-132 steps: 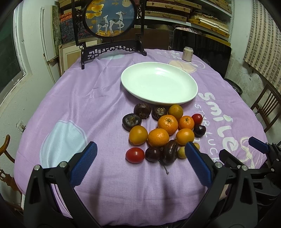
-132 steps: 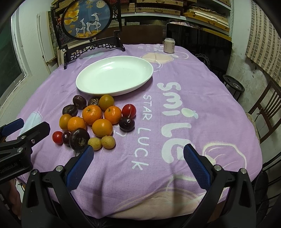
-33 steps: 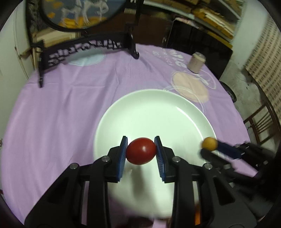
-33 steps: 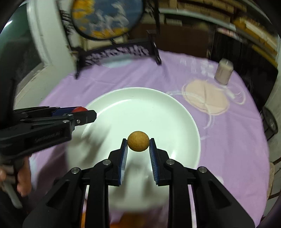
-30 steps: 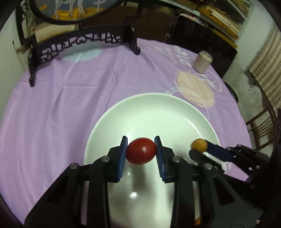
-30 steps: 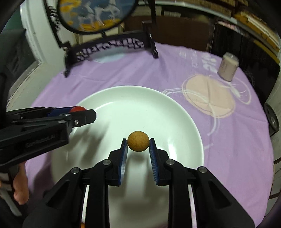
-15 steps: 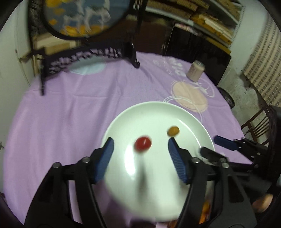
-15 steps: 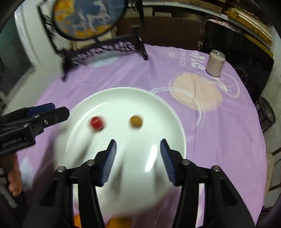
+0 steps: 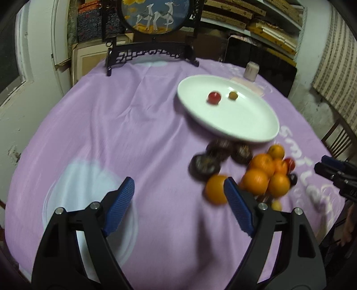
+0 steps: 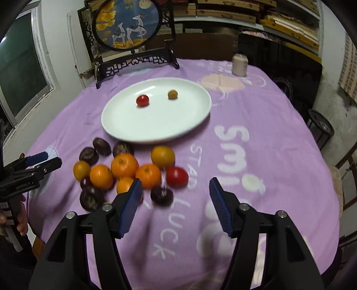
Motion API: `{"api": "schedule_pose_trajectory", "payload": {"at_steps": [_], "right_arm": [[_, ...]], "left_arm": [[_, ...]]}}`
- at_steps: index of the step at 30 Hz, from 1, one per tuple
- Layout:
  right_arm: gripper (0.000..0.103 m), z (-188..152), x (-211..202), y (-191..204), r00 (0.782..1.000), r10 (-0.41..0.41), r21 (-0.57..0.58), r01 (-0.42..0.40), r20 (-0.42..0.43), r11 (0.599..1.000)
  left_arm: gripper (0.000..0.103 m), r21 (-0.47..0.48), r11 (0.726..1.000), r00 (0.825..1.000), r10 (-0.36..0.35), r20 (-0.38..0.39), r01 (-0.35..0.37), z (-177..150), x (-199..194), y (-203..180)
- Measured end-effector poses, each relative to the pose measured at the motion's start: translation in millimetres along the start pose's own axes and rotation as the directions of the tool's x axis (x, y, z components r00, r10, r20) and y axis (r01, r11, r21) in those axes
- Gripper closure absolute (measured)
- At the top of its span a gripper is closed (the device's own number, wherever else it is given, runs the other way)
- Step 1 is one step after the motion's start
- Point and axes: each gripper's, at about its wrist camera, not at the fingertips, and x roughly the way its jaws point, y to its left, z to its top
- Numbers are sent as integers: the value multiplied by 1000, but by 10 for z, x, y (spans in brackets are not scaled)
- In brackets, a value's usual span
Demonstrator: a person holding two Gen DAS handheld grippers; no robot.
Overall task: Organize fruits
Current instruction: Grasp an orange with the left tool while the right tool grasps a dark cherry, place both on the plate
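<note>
A white oval plate [image 10: 156,131] [image 9: 245,127] on the purple cloth holds a small red tomato [image 10: 142,100] [image 9: 214,97] and a small yellow-brown fruit [image 10: 172,94] [image 9: 233,95]. In front of the plate lies a pile of oranges [image 10: 124,165] [image 9: 255,181], dark purple fruits [image 10: 102,146] [image 9: 204,166] and a red tomato [image 10: 177,177]. My left gripper [image 9: 178,209] is open and empty, over the cloth left of the pile. My right gripper [image 10: 175,206] is open and empty, just in front of the pile's right side.
A round painted screen on a black stand [image 10: 128,24] [image 9: 156,13] stands at the table's far edge. A small pale jar [image 10: 239,64] [image 9: 251,71] stands at the far right. Shelves, a wall and a wooden chair [image 9: 339,138] surround the table.
Both grippers opened and left the red tomato and the yellow-brown fruit on the plate. Both then pulled back toward the near side of the table, by the fruit pile.
</note>
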Motion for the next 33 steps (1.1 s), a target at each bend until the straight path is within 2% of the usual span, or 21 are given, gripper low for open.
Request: {"api": "schedule_pose_trajectory", "payload": {"at_steps": [5,9,12,14,16,21,24,29,33], "right_arm": [[39,-207,210,46,998,25,15,-24,-65,1000],[39,-261,369,94,998,-5,-3,5,-69,1000],[50,-210,517,121,998,-19,-26,18,-67,1000],[65,-177,623,160,998,-24,-46,21,-64,999],[74,-154,630,200,998,-18,-66,14,-68,998],[74,-231,389,146,998,17,-33,-19,-57,999],[74,-299,244,78,999,27,-18,-28,-47,999],[74,-401,148,8,997,66,14,-65,-51,998],[74,-397,138,24,995,87,18,-86,-49,996]], "left_arm": [[19,4,1000,999,7,-51,-6,-186,36,37],[19,8,1000,998,16,-54,-15,-249,9,59],[19,14,1000,998,22,-56,-21,-283,2,46],[19,23,999,998,27,-59,-25,-290,18,20],[19,38,999,997,39,-70,-37,-305,66,-26],[19,77,996,992,63,-107,-55,-319,241,-150],[18,118,988,989,111,-97,-99,-306,318,-248],[19,132,986,989,112,-93,-99,-185,441,-374],[42,129,990,993,69,-91,-57,-97,501,-489]]}}
